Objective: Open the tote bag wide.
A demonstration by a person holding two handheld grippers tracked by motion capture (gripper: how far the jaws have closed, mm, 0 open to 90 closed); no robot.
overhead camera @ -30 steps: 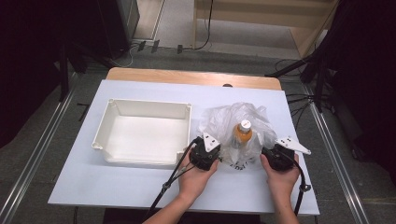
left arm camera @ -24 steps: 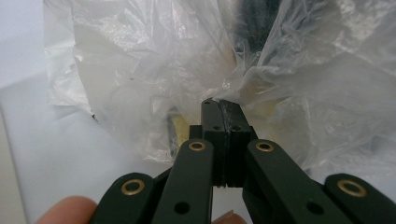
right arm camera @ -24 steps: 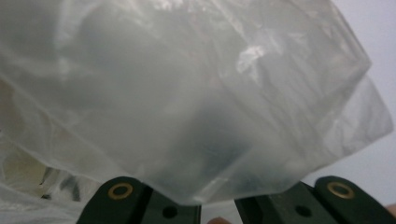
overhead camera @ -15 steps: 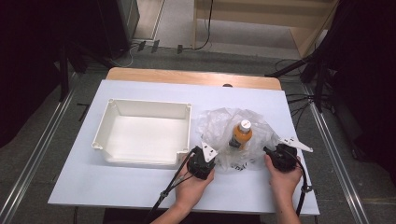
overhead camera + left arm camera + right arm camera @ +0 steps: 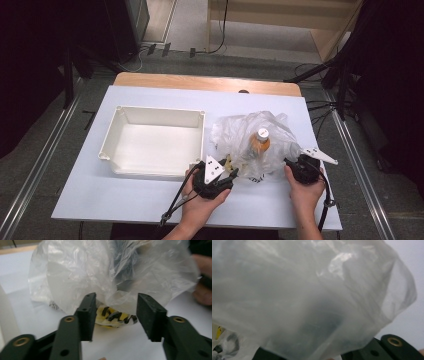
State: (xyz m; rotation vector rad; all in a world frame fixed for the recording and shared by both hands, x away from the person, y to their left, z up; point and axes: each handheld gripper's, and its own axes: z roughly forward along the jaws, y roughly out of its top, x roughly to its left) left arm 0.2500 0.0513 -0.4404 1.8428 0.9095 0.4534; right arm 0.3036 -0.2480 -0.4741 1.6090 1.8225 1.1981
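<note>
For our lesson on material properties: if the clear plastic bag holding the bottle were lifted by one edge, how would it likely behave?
The plastic bag is thin and crumpled, so it would probably sag and stretch rather than keep shape. The bottle standing inside would likely tip and swing the load. The glossy film might slip between the left gripper pads.

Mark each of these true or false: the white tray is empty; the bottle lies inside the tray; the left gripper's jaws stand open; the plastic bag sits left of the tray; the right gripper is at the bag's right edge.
1. The white tray is empty. True.
2. The bottle lies inside the tray. False: it stands upright in the plastic bag, beside the tray.
3. The left gripper has its jaws open. True: they have just been opening, with nothing pressed between them.
4. The plastic bag sits left of the tray. False: it sits to the tray's right.
5. The right gripper is at the bag's right edge. True.
</note>
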